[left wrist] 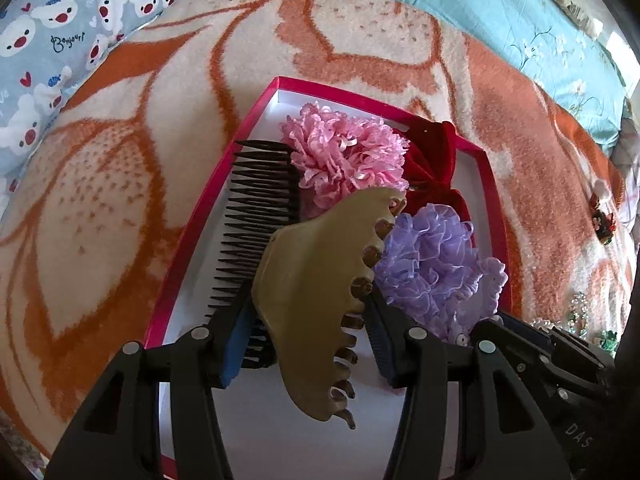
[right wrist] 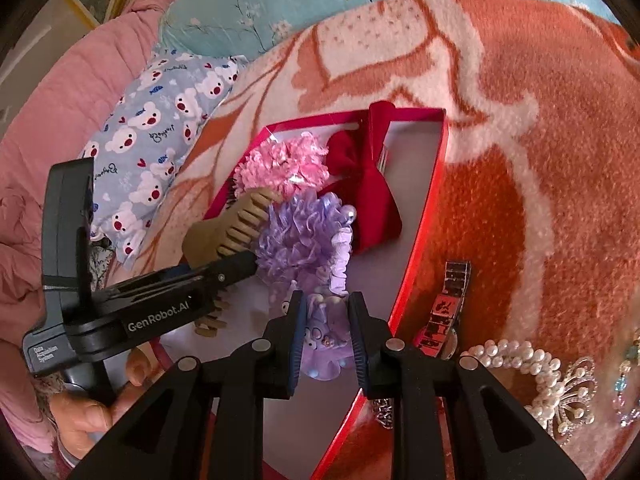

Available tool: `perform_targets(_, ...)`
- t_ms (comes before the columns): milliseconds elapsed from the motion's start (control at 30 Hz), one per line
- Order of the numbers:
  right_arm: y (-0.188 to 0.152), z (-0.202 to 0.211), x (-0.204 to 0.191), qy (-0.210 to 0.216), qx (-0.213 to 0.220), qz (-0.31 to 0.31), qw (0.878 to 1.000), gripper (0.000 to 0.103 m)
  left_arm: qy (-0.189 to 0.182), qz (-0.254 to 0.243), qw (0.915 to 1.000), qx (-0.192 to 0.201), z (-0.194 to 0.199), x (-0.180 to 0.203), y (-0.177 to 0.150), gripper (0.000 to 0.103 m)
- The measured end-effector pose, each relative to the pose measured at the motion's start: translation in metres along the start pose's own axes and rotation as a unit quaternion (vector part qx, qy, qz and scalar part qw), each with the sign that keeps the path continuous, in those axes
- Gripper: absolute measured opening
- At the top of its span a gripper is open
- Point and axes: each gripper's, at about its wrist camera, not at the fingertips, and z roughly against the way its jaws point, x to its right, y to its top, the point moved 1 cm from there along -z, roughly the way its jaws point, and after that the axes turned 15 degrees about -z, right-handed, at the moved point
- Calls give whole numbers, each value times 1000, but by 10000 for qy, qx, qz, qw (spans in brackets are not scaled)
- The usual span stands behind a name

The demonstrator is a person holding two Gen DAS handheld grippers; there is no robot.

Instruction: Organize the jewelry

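On a bed spread with an orange-and-cream blanket (left wrist: 360,32), a shallow red-walled box (left wrist: 192,216) with a white floor holds hair ornaments. The left hand-held gripper (left wrist: 308,316) has its two fingers spread wide on either side of a tan claw clip (left wrist: 316,300), which stands over the near part of the box; whether the pads press on it cannot be told. Behind the clip lie a black comb (left wrist: 256,208) along the box's left wall, a pink ruffled flower (left wrist: 344,156), a red velvet bow (left wrist: 432,160) and a lilac ruffled scrunchie (left wrist: 436,268), crowded together and touching.

The right hand-held gripper (right wrist: 326,344) hangs over the box's near right part, its fingers partly open around a small purple cartoon-character clip (right wrist: 324,344); contact is not clear. Outside the box's right wall lie a dark segmented bracelet (right wrist: 448,304), a pearl strand (right wrist: 516,356) and a rhinestone butterfly piece (right wrist: 576,384). A bear-print pillow (right wrist: 160,120) lies beyond the box's left side.
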Motion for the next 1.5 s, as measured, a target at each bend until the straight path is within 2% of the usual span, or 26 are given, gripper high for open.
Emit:
perform_targets(133,0,-2,-1,28,-40,8,10000,24,109,-56,9999,-34,-2,1,1,51)
perform_targets(467,-1,-4,-1,122,-117,-46,9998,28,98,-64,9999,-81,-3,1,1,52)
perform_targets(567,-1,-1,-2,154,-110,-63,9998,33,98,-59,9999,-97,-3,0,0,53)
perform_targets(633,-2,2,-2,164,-82,-79,9998,43,89,-49,9999,-116,-3,0,0,55)
perform_targets(700,-1,8,-2,204,-23,-111,9997,44,91,-53,9999,-133,-3,0,0,56)
perform_targets(933,0,35,2,254,182,-181,9993,44,128,-102,9998,-143,0,4,0,67)
perform_targets(1100,-2,58,14,216,324,-277,9989,46,100,-63,9999,-92,7,4,0,69)
perform_targets(1500,-18,135,84,-288,856,-726,9933,50,-85,-261,9993,266,50,33,-2,73)
